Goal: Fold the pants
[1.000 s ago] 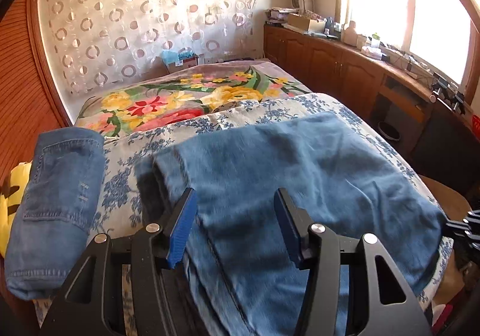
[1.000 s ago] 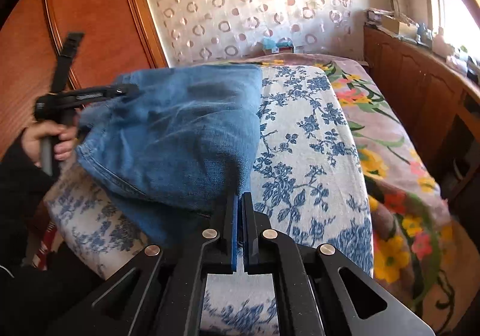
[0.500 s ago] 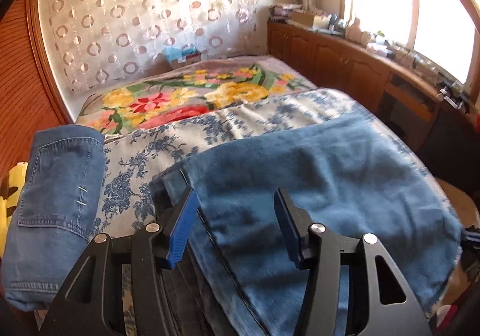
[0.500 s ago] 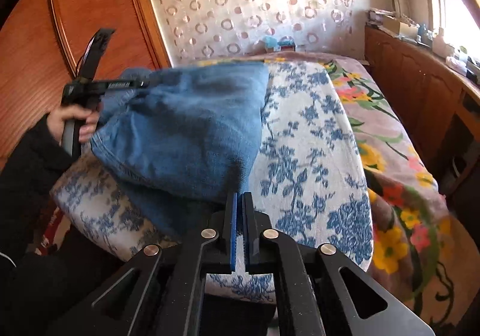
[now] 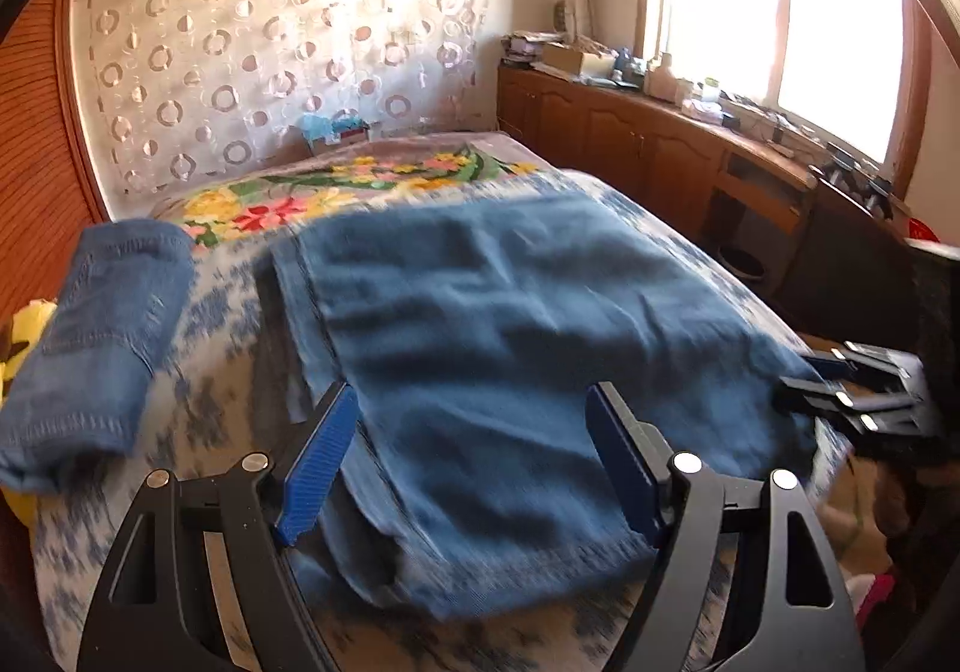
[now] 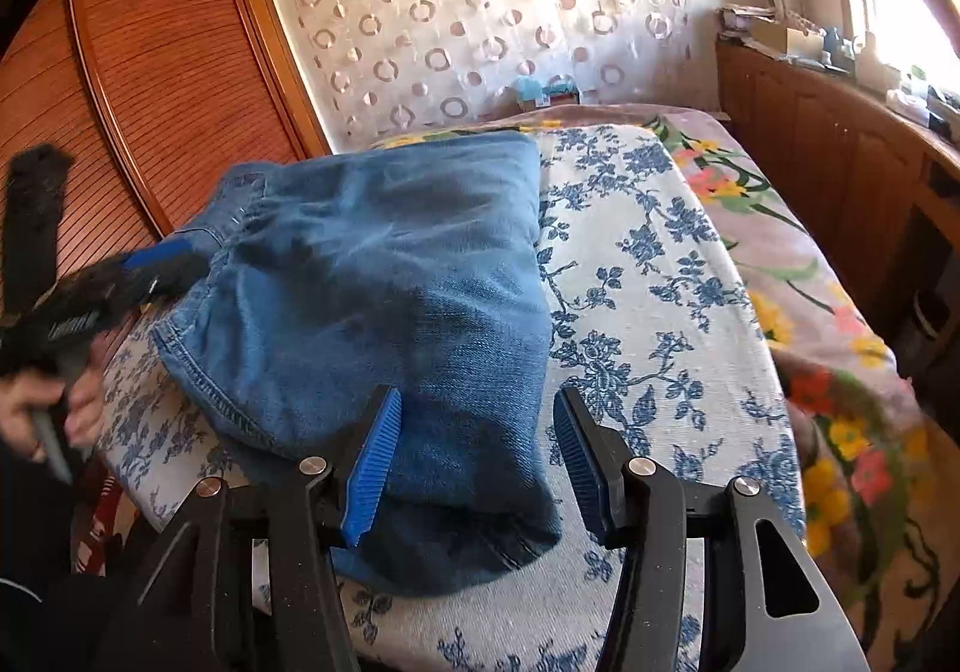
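**Pants folded flat, both grippers off the cloth**

The pants (image 5: 510,348) lie ahead of the left gripper (image 5: 471,459), doubled into a broad denim slab on the blue-flowered cover (image 6: 648,300). That gripper's jaws stand wide, nothing between them. The right gripper (image 6: 474,459) is likewise spread, with the near corner of the fold just beyond its fingers, not pinched. Judged progress: main folds done; perhaps one more halving or a smoothing left (edges look uneven at the near hem). A second folded pair of jeans (image 5: 102,336) sits off to the left gripper's left side.

Surface: bed with a floral blanket (image 5: 336,192) farther ahead. Room: circle-patterned curtain (image 5: 270,60) beyond, wooden cabinets (image 5: 630,144) to the right under a bright window, slatted wardrobe (image 6: 150,90) to the left.
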A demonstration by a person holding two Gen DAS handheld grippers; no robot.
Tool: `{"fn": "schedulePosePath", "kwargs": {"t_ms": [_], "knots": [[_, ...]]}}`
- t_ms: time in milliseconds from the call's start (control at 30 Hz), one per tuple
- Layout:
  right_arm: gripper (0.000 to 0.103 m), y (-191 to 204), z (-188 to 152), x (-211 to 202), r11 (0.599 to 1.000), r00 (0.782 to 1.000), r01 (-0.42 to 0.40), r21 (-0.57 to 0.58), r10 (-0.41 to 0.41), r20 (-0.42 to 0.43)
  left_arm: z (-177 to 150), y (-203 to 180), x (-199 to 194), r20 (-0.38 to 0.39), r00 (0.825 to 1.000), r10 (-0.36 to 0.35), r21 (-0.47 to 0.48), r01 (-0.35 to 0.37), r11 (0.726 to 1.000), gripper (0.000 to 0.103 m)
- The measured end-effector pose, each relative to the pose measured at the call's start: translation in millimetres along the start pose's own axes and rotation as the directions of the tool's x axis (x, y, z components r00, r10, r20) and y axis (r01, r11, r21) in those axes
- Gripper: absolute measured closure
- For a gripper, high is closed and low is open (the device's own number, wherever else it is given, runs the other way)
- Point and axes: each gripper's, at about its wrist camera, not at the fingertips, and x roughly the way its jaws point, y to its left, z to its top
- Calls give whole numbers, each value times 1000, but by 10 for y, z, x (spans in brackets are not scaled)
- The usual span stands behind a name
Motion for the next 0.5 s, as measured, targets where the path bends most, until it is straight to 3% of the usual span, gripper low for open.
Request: {"fn": "schedulePosePath", "kwargs": {"t_ms": [167, 500], "knots": [[41, -58, 39, 25, 1000, 1000, 1, 23, -1, -3, -205, -160, 42, -39, 999, -7, 17, 7, 1000, 24], [41, -46, 1, 119, 997, 999, -40, 59, 42, -30, -342, -203, 234, -87, 996, 18, 27, -16, 1000, 24]]}}
